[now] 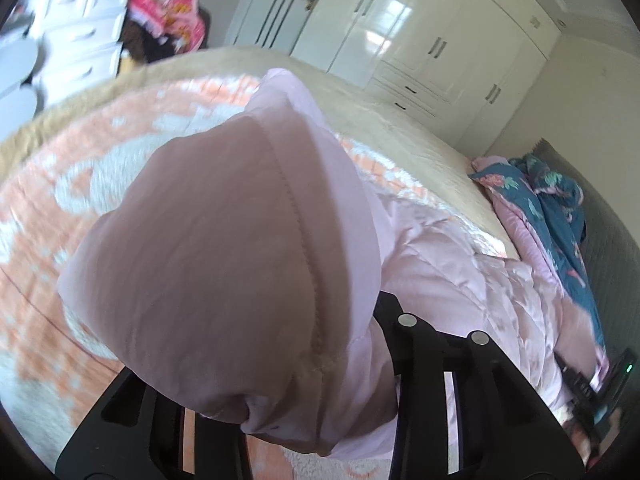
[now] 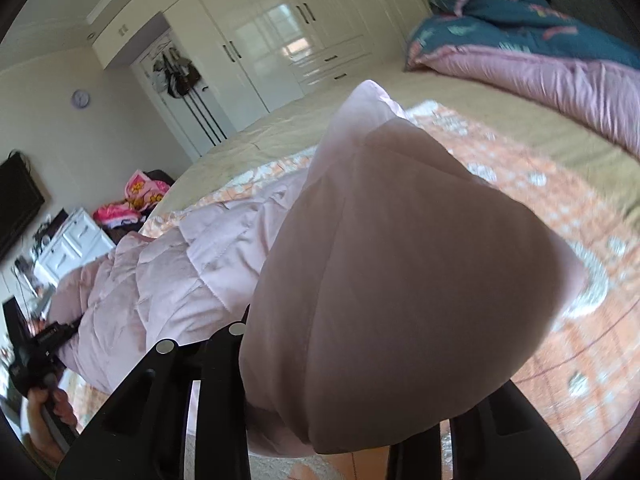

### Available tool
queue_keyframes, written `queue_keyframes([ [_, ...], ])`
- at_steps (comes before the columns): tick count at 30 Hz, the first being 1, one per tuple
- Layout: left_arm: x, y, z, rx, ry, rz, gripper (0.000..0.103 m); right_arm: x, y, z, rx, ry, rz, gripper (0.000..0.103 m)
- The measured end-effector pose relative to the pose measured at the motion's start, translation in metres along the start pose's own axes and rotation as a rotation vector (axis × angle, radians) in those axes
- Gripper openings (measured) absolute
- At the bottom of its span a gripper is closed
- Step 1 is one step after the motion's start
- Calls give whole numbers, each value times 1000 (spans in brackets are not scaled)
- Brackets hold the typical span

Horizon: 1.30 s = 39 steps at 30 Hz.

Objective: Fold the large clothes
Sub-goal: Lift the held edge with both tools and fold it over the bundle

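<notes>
A pale pink quilted jacket [image 1: 460,280] lies across the orange-and-white blanket [image 1: 60,200] on the bed. In the left wrist view, a thick bulging fold of it fills the space between the black fingers of my left gripper [image 1: 272,360], which is shut on it and holds it off the blanket. In the right wrist view, my right gripper [image 2: 360,380] is shut on another bulging fold of the same jacket [image 2: 168,272]. The quilted body sags between the two grips. Each gripper also shows at the far end of the other's view, the fabric hiding its tips.
A teal floral duvet with pink lining [image 2: 540,52] is heaped at one end of the bed. White wardrobes [image 1: 420,40] line the far wall. A white dresser [image 1: 76,32] and a pile of bright pink clothes [image 1: 176,16] stand beyond the bed's foot. A hand [image 2: 44,420] holds the left gripper.
</notes>
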<state>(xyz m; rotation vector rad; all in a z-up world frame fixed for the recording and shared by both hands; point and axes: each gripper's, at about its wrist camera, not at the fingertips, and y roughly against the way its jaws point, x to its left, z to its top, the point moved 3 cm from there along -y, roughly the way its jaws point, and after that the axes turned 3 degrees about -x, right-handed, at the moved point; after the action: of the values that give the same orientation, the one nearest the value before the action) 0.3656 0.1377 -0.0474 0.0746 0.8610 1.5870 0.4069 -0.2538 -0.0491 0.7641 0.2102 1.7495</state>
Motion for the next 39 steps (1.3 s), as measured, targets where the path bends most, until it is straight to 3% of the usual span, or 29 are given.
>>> queue_keyframes([
  [8, -27, 65, 13, -71, -100, -17, 26, 44, 60, 17, -46, 132, 56, 27],
  [16, -22, 110, -8, -56, -130, -5, 26, 60, 110, 9, -46, 168, 79, 27],
  [27, -7, 141, -44, -23, -123, 6, 26, 57, 148, -27, -25, 166, 68, 27],
  [39, 12, 153, -65, 2, -84, 21, 26, 61, 160, -43, -28, 182, 73, 27],
])
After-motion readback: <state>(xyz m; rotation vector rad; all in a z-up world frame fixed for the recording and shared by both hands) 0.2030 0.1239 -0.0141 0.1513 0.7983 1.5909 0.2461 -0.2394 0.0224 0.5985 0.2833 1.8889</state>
